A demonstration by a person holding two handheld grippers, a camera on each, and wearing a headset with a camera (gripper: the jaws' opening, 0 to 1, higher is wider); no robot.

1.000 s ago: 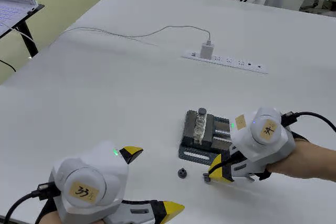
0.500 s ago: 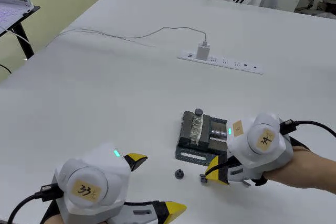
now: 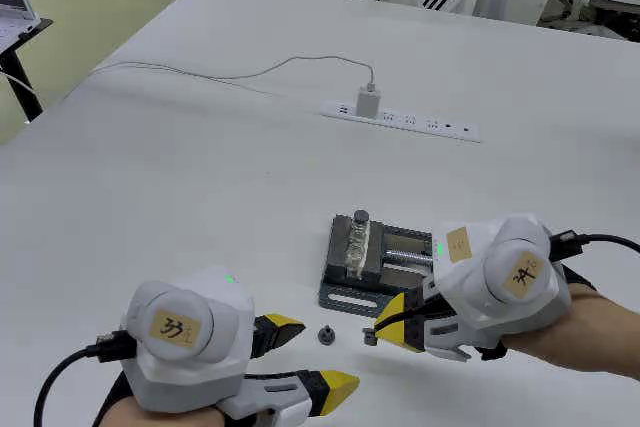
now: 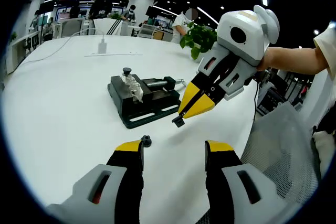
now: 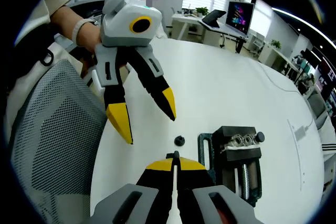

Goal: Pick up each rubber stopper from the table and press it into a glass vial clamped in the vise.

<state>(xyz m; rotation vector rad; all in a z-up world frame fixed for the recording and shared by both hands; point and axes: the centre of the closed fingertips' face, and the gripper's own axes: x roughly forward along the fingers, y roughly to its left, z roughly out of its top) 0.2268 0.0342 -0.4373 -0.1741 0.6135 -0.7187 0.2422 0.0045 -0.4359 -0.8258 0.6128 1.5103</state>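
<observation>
White surface [image 3: 200, 167], power strip [image 3: 400, 119] beyond — the right gripper [image 3: 378, 332], fingers clenched on a rubber stopper [image 3: 369, 336], hangs just beside the vise [image 3: 345, 292] and its vials [image 3: 354, 242], while a second stopper [image 3: 326, 334] lies between both grippers, nearest the left gripper [image 3: 328, 351], its fingers spread.

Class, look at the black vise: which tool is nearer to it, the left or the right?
Right. The right tool, shut on a stopper, is just in front of the vise. The left tool, open, sits farther back toward the person.
</observation>
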